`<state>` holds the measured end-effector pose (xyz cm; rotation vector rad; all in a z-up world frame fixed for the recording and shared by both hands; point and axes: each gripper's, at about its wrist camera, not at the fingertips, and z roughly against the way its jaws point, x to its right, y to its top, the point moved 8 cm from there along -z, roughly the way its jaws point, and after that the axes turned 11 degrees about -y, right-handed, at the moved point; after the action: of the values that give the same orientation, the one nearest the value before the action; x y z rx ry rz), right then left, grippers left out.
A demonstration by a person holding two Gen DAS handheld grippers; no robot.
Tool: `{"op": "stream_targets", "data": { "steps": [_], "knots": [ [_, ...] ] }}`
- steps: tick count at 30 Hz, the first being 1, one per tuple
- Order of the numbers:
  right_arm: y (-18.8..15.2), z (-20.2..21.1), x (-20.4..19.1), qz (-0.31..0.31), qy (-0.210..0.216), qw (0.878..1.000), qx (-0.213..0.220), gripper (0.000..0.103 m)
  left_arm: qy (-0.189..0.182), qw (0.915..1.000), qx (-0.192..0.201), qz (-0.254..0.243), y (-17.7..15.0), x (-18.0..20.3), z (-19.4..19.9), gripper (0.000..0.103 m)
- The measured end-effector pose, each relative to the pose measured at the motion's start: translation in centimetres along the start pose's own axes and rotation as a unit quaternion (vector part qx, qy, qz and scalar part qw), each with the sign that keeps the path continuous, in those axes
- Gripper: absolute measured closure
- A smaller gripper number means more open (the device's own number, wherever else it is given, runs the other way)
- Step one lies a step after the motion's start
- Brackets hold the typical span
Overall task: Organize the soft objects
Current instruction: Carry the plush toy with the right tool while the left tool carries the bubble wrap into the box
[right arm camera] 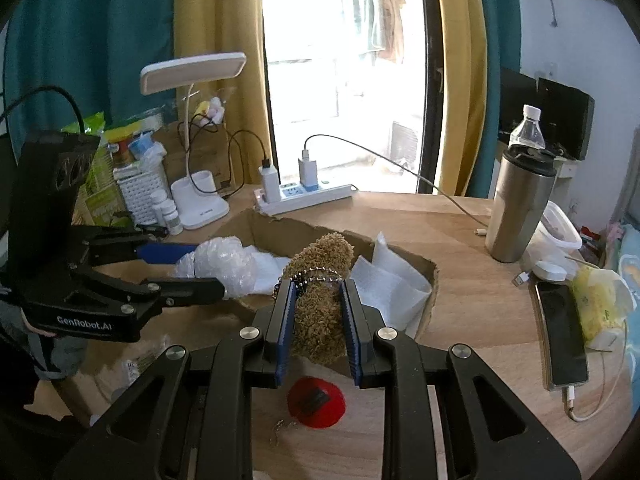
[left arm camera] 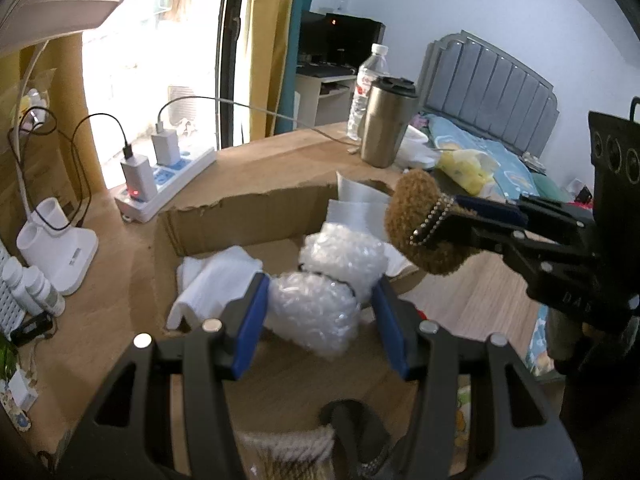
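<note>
My left gripper [left arm camera: 318, 286] is shut on a clear bubble-wrap bundle [left arm camera: 320, 308], and its blue pads press both sides. The bundle hangs over an open cardboard box [left arm camera: 240, 216] on the wooden desk. My right gripper [right arm camera: 318, 292] is shut on a brown fuzzy plush [right arm camera: 320, 316] with a ball chain, held above the box's near edge [right arm camera: 424, 280]. In the left wrist view the right gripper [left arm camera: 448, 220] comes in from the right with the plush [left arm camera: 420, 224]. In the right wrist view the left gripper [right arm camera: 206, 268] holds the bubble wrap [right arm camera: 228, 260] at the left.
White cloth [left arm camera: 216, 280] and foam sheets [right arm camera: 384, 280] lie in the box. A red disc [right arm camera: 316, 400] sits on the desk below my right gripper. A steel tumbler [right arm camera: 520, 208], a phone [right arm camera: 560, 336] and a yellow tissue pack [right arm camera: 596, 304] stand right. Behind the box are a power strip [right arm camera: 308, 196] and a lamp base [right arm camera: 200, 204].
</note>
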<state>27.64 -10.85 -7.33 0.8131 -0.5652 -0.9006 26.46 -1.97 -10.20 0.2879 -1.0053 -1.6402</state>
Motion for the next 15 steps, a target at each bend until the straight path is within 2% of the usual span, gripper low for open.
{"op": "stream_targets", "data": {
  "steps": [7, 15],
  "knots": [
    [0.5, -1.0, 1.2, -0.009, -0.007, 1.0, 0.002, 0.078, 0.01, 0.9998, 0.011, -0.009, 1.0, 0.0, -0.6, 0.049],
    [0.0, -2.9, 2.4, -0.017, -0.016, 1.0, -0.014, 0.078, 0.003, 0.9999, 0.001, -0.012, 1.3, -0.1, -2.6, 0.049]
  ]
}}
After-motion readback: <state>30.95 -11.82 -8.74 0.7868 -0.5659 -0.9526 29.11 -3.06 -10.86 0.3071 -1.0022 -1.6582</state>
